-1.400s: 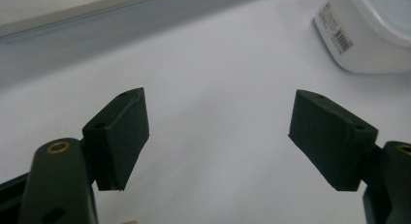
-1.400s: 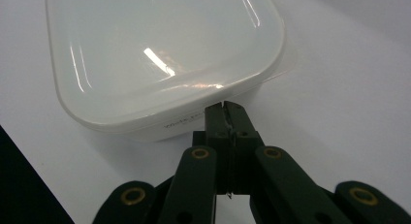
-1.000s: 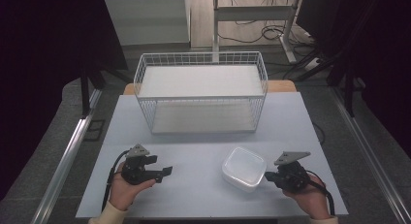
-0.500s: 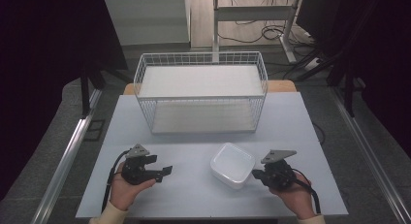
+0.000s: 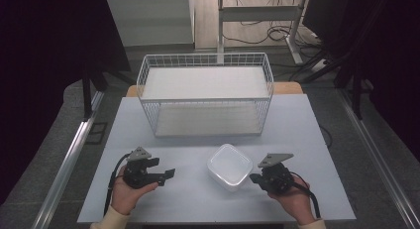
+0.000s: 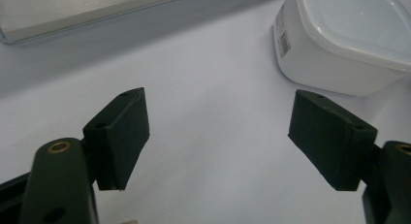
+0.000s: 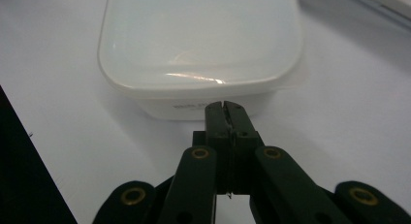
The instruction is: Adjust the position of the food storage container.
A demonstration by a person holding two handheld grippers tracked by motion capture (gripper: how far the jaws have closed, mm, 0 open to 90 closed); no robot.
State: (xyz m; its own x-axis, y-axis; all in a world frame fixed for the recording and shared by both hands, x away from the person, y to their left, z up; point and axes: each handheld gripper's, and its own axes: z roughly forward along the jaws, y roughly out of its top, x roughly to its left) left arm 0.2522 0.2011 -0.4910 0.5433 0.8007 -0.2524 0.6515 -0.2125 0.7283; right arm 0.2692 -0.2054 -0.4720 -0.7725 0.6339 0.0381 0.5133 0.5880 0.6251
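I see a white box [image 5: 229, 166] with its lid on, sitting on the table [image 5: 307, 135] near the front edge. My right gripper [image 5: 253, 178] is at the box's 3 o'clock side. Its jaws are pressed together with nothing between them, and the tips touch the box's wall. My left gripper [image 5: 170, 174] rests at 9 o'clock, apart from the box, its jaws spread wide and empty. A wire basket [image 5: 205, 92] stands at 12 o'clock.
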